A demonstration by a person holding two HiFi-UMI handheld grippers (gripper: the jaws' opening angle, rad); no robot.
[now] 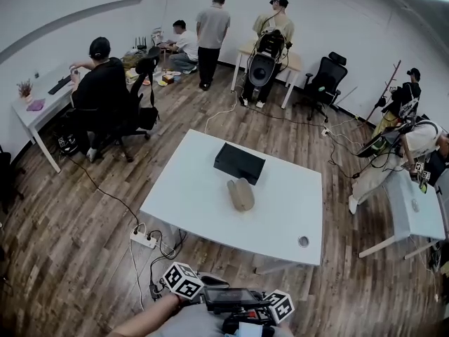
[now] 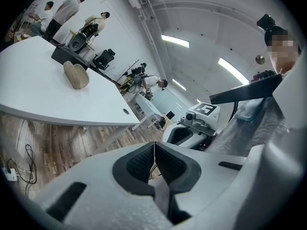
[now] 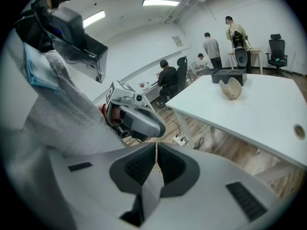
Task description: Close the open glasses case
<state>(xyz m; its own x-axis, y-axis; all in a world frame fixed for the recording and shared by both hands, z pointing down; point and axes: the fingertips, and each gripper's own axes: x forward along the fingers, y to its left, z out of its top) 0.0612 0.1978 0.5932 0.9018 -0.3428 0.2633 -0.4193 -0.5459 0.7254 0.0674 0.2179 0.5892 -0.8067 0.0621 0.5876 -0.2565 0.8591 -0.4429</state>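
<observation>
Glasses case (image 1: 240,194) sits out on the white table (image 1: 196,202), well ahead of both my grippers and touching neither. It is tan, and from the right gripper's camera its two halves look parted at the top. Just beyond it, farther from the grippers, lies a black box (image 1: 239,163). The box is close to the case, but I can't tell whether they touch.

My left gripper (image 2: 154,146) has its jaws pressed together with nothing between the pads. From it the case shows far off, up and to the left of the tips, across the table's edge. My right gripper (image 3: 156,146) is likewise closed tight and empty. From it the case stands far ahead, up and to the right of the tips, with the box behind it.

I hold both grippers close to my body, side by side, off the near edge of the table and over the wooden floor (image 1: 70,244). Each one shows in the other's camera. A round cable hole (image 1: 303,241) sits in the table on the right gripper's side, nearer to that gripper than the case is. A power strip (image 1: 143,239) lies on the floor out on the left gripper's side, beside the table.
</observation>
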